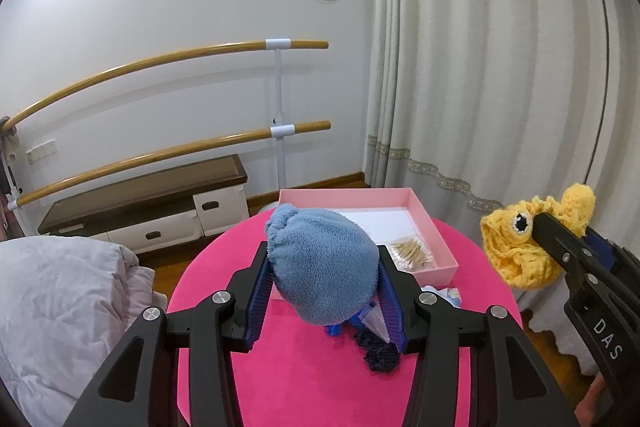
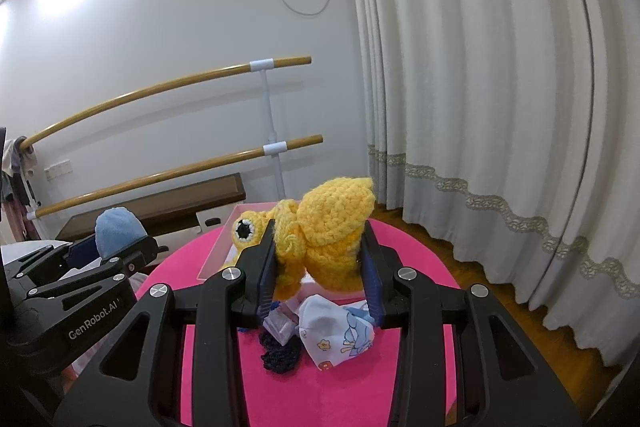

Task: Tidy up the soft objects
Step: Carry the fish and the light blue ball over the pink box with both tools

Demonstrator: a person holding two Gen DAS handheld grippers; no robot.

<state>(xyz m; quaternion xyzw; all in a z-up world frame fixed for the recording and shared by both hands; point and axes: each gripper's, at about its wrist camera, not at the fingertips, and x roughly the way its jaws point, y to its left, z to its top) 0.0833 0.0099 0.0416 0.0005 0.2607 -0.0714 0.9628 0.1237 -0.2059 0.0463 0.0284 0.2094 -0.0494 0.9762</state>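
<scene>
Left wrist view puts the blue fleece bundle (image 1: 320, 259) right before us, pinched between the two blue-padded fingers of the left gripper (image 1: 324, 287), which is closed partway onto it and holds it raised above the round pink counter (image 1: 280, 367), just short of the shallow pink cardboard box (image 1: 424, 215). To the right, the right gripper (image 2: 320, 267) is likewise closed on a yellow crocheted fish toy with a black and white eye (image 2: 332, 223), lifted over the near edge of the same box. Under both loads, on the counter, lie a white printed cloth with cartoon figures (image 2: 340, 331), a dark navy knitted piece (image 2: 280, 355) and a small clear plastic packet (image 2: 280, 327), none of them yet in the box. Inside the box we see a bunch of wooden-stemmed cotton swabs (image 1: 412, 251) on a white liner. We judge that the step in hand is carrying both soft things to the box; to do it well we should keep the squeeze light but steady, lower each over a bare part of the liner clear of the swabs, and release only when the load is resting, one gripper at a time so they do not collide. Readable writing: "GenRobot.AI" on the left gripper's side and "DAS" on the right one's.
</scene>
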